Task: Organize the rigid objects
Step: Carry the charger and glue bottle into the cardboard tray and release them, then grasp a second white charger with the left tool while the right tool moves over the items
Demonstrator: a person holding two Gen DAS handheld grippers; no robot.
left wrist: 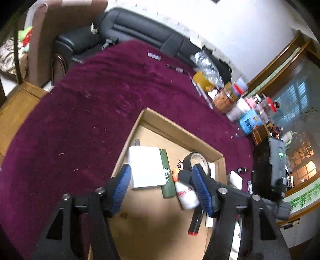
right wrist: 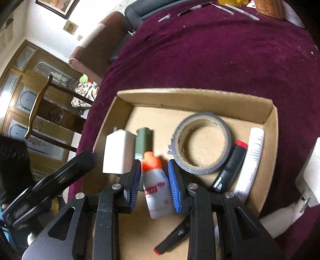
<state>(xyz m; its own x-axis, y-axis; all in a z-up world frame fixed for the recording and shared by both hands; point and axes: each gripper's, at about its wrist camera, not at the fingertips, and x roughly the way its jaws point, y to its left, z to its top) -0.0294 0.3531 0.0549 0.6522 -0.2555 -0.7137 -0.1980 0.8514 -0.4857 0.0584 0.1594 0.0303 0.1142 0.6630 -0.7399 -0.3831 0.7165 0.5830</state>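
A shallow cardboard tray sits on a table covered with a plush purple cloth.

The right gripper is over the near part of the tray, its 2 blue-padded jaws on either side of a small white glue bottle with an orange cap and red lettering. The pads stand at the bottle's sides, the left pad at its shoulder and the right pad at its flank; the view is blurred, so I cannot tell whether they clench it or only flank it. The bottle lies tilted, cap pointing to the far side.

The left gripper hangs released above the same tray, jaws well apart with nothing between the pads. In the right wrist view it shows as a dark arm at the tray's near left edge.

Inside the tray, far left of the bottle, a white box lies beside a dark green flat case; the two touch along their long sides. Right of the bottle lies a roll of grey duct tape, flat, its edge just beside the right jaw. Right of the roll a black marker with a red cap lies at a slant, and beyond it a white cylindrical object rests along the tray's right wall. A second black marker with a red end lies near the tray's near edge, partly under the gripper.

On the cloth far beyond the tray lie pens and small clutter.
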